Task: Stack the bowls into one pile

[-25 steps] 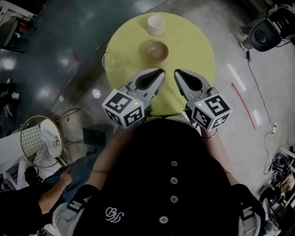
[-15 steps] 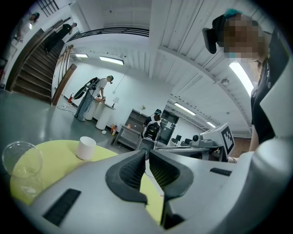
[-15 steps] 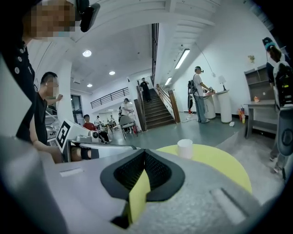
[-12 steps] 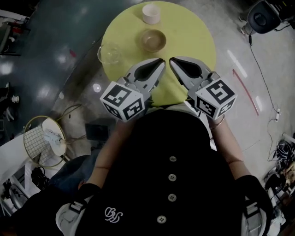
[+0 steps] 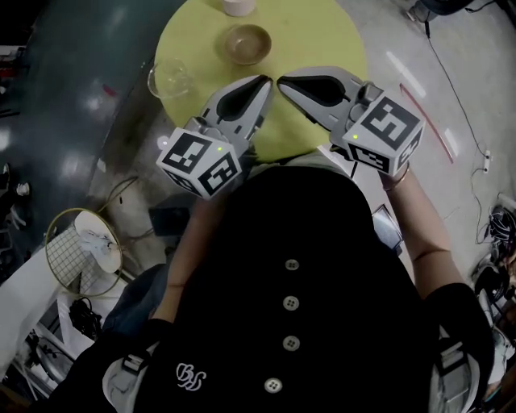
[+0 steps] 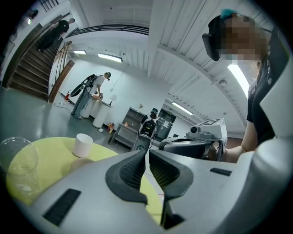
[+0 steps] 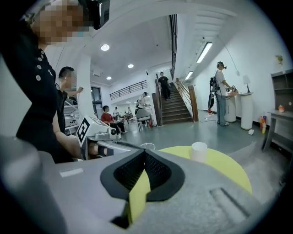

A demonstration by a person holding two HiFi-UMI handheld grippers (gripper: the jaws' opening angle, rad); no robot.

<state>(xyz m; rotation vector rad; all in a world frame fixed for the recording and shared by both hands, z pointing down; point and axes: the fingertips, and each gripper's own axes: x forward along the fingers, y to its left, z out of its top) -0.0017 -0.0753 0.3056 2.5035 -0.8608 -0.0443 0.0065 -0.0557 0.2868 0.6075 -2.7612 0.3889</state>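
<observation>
The round yellow-green table (image 5: 322,40) occupies the upper centre of the head view. Three bowls stand on it, unstacked and apart from one another: a tall-sided white bowl (image 5: 239,6) cut by the top edge of the frame, a brown bowl (image 5: 247,43) just below it, and a clear glass bowl (image 5: 169,78) at the table's left rim. The left tongs (image 5: 267,79) and the right tongs (image 5: 280,81) are held side by side above the near edge of the table, below the brown bowl, with their tips angled toward each other and nearly touching. In the left gripper view, the left tongs (image 6: 147,153) are closed, pads together, with nothing gripped; the white bowl (image 6: 84,145) and the glass bowl (image 6: 18,164) appear at the left of the frame. In the right gripper view, the right tongs (image 7: 145,153) are likewise closed and empty; the white bowl (image 7: 199,151) stands on the table right of centre. Neither pair of tongs touches a bowl.
</observation>
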